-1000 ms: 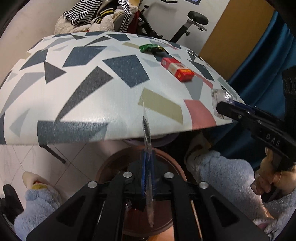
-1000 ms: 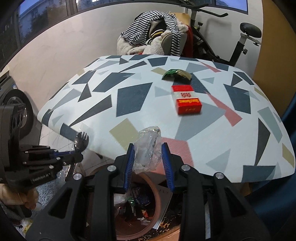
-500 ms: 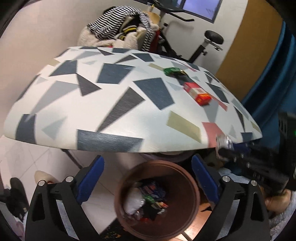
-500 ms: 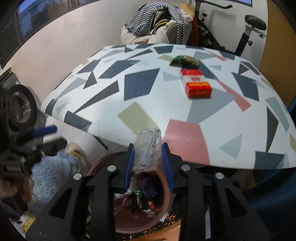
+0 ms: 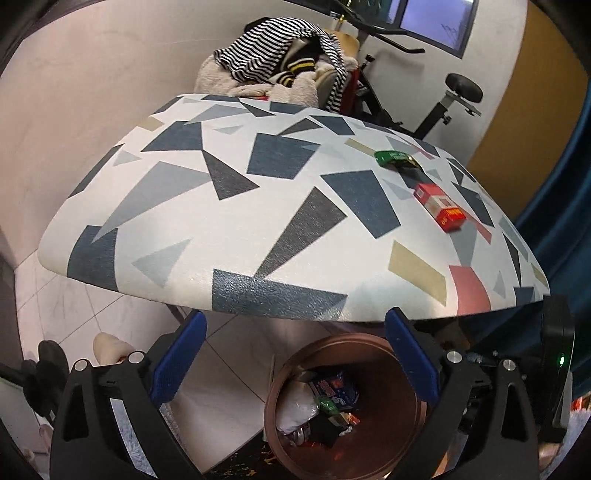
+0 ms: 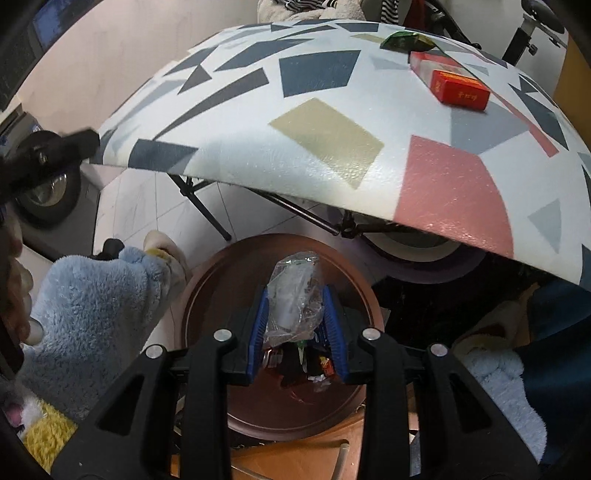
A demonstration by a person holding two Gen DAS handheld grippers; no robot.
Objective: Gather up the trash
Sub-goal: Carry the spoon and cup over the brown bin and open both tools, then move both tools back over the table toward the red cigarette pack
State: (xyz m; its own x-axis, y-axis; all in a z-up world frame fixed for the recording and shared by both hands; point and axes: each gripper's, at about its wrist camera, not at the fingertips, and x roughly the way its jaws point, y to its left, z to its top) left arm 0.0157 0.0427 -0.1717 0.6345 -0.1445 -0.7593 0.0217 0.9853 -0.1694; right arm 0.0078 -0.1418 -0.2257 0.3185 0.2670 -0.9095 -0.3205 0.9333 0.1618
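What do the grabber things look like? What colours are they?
Both are black plastic frames with silver bolts. The left gripper and the right gripper each have two fingers with ridged blue pads. A fluffy light blue sleeve shows beside them.

Both views are indoor, artificial light from overhead, moderately bright, slightly warm. Strong fisheye: the bench [image 5: 280, 221] bulges into a dome, black vignette in all corners. Specular sheen on the near edge of the bench top in both views, strongest on the pink patch in the right wrist view. Deep shadow under the bench; the bin [image 6: 236, 280] interior is dim, contents murky. Left wrist view is mostly sharp, with slight smear on the red box [image 5: 439, 206]. Right wrist view is softer: motion blur on the far bench edge, the red box, and the dark tool at far left. The window [image 5: 436, 22] is dark blue and gives no daylight.
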